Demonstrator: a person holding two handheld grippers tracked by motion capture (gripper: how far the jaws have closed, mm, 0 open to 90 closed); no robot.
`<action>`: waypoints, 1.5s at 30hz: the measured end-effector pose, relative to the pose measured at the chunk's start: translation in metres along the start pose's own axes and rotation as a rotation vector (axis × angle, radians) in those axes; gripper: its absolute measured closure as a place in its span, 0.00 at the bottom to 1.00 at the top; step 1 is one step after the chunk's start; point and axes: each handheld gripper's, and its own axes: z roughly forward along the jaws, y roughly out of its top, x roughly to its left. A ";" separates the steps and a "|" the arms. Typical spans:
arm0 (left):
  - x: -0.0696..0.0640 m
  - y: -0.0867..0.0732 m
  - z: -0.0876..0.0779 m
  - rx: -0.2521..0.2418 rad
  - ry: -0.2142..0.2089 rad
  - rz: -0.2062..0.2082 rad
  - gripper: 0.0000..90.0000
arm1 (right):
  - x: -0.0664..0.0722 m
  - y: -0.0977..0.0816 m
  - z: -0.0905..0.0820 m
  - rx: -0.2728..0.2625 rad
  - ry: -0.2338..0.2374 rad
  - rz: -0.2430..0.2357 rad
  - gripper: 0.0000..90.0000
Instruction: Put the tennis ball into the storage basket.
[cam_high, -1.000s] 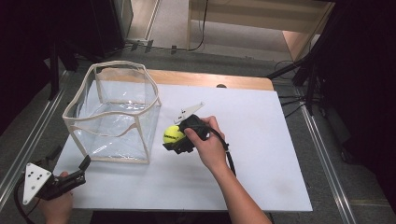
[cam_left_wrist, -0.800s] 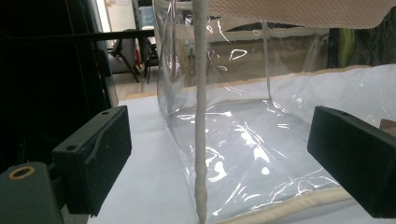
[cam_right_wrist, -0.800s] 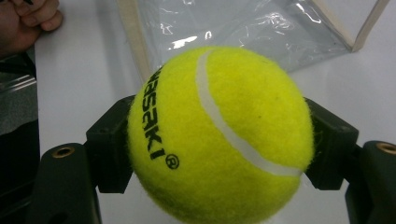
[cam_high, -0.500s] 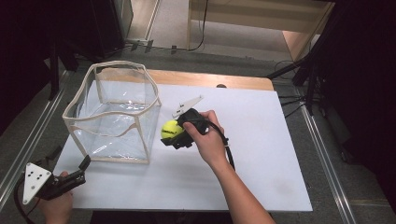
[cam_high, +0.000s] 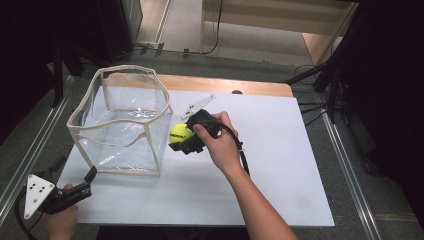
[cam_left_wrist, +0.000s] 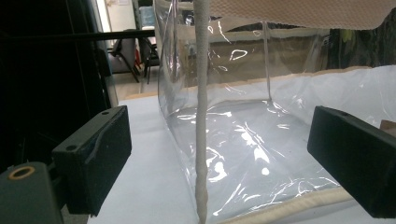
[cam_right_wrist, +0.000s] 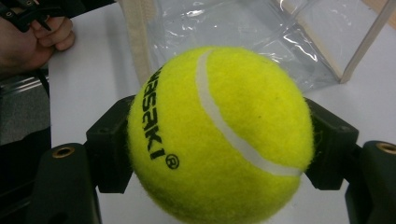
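Observation:
A yellow tennis ball (cam_high: 180, 133) (cam_right_wrist: 219, 135) is clamped between the two black jaws of my right gripper (cam_high: 183, 137) (cam_right_wrist: 219, 144), which is shut on it just off the white board, beside the right wall of the clear plastic bin (cam_high: 122, 120). The bin has cream fabric edging and looks empty. My left gripper (cam_high: 89, 176) (cam_left_wrist: 219, 154) rests at the board's front left corner with its jaws open, facing the bin's near corner seam (cam_left_wrist: 201, 116); nothing lies between its pads.
A white board (cam_high: 280, 165) covers the table, with a wooden strip (cam_high: 225, 85) along its far edge. Metal rails (cam_high: 350, 170) run down both sides. Dark stands and cables (cam_high: 325, 75) crowd the far right. Open board lies right of the hand.
My right gripper has lifted the tennis ball slightly and carried it a little left toward the bin. The left gripper has stayed put.

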 end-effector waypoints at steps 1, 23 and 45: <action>0.000 0.000 0.000 0.000 0.000 0.000 0.08 | 0.000 0.001 -0.001 0.002 -0.002 0.000 0.26; 0.000 0.000 0.000 0.003 -0.001 0.000 0.08 | -0.003 0.025 -0.013 -0.013 -0.002 -0.024 0.26; 0.000 0.000 0.000 -0.002 -0.003 -0.006 0.08 | -0.002 0.049 -0.024 -0.026 0.000 -0.042 0.26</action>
